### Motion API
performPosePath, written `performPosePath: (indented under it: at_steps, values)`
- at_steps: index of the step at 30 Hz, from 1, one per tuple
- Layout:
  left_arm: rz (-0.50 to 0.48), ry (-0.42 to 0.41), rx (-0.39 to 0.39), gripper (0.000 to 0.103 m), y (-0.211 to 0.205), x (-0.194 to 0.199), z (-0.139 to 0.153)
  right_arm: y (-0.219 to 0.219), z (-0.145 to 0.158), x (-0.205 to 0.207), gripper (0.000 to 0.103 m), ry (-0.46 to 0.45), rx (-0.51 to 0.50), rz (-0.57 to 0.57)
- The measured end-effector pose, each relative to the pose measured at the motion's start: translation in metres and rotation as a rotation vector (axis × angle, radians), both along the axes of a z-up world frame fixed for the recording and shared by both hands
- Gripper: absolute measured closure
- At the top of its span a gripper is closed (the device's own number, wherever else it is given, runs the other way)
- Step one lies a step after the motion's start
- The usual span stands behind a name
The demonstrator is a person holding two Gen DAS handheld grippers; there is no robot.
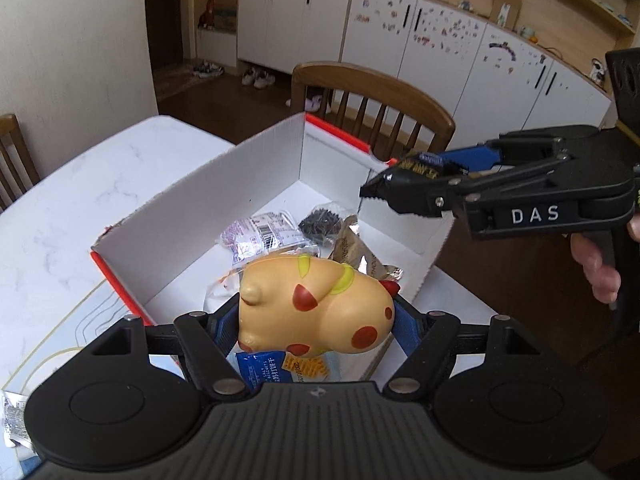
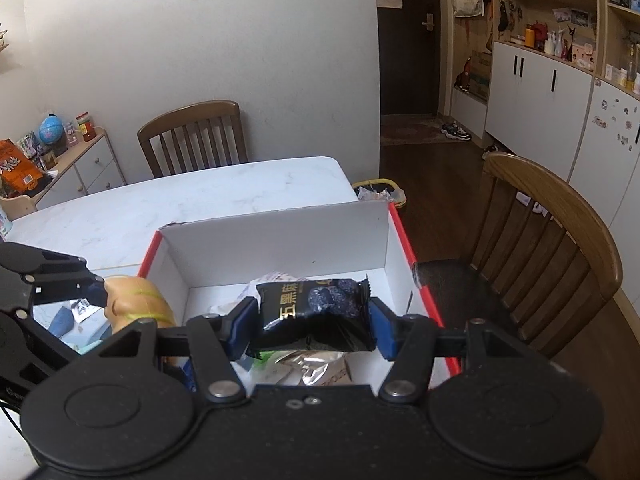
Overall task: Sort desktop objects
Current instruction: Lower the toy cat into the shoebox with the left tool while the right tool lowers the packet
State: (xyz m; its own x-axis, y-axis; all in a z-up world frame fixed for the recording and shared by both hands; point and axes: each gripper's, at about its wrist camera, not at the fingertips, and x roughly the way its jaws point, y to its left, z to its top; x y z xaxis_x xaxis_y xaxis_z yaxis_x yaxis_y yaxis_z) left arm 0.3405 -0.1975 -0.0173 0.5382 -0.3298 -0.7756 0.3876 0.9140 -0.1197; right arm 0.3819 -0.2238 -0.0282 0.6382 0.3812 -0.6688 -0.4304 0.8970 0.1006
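The left gripper (image 1: 316, 316) jaws squeeze a yellow rubber toy with red spots (image 1: 320, 304). The right gripper (image 2: 314, 320) jaws pinch a black snack packet (image 2: 316, 312) above the white cardboard box with red edges (image 2: 280, 232).

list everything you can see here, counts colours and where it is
toy animal: 1, tan with red spots and yellow stripes, held above the box's near edge
black snack packet: 1, black with gold print, held over the box
box: 1, white inside with red rim, open on the table
packets in box: several, purple-white, dark, silver, on the box floor
table: 1, white marble
chairs: 2 in the right wrist view, brown wood, at the table
left gripper: 1, black, shut on toy
right gripper: 1, black, shut on packet
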Motion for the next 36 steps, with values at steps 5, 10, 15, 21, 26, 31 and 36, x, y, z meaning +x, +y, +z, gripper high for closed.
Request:
performPosePath:
  at_steps: [5,10,15,21,26,31,36]
  values:
    - [0.021,0.044,0.010,0.029,-0.001,0.017,-0.009,0.002,-0.006,0.020,0.044,0.018,-0.002,0.009]
    - [0.039,0.083,0.013,0.029,0.001,0.031,-0.017,0.007,-0.013,0.037,0.044,0.035,-0.011,0.009]
    - [0.037,0.123,0.023,0.029,0.001,0.041,-0.026,0.015,-0.020,0.051,0.044,0.049,-0.030,0.011]
    - [0.035,0.175,0.037,0.029,0.000,0.051,-0.040,0.028,-0.029,0.068,0.044,0.062,-0.048,0.010]
    - [0.026,0.197,0.037,0.029,-0.002,0.055,-0.048,0.035,-0.038,0.082,0.044,0.080,-0.070,-0.002]
    - [0.025,0.222,0.042,0.029,-0.004,0.061,-0.056,0.039,-0.048,0.095,0.044,0.118,-0.078,-0.018]
    - [0.021,0.239,0.044,0.029,-0.006,0.064,-0.063,0.042,-0.057,0.106,0.044,0.147,-0.087,-0.032]
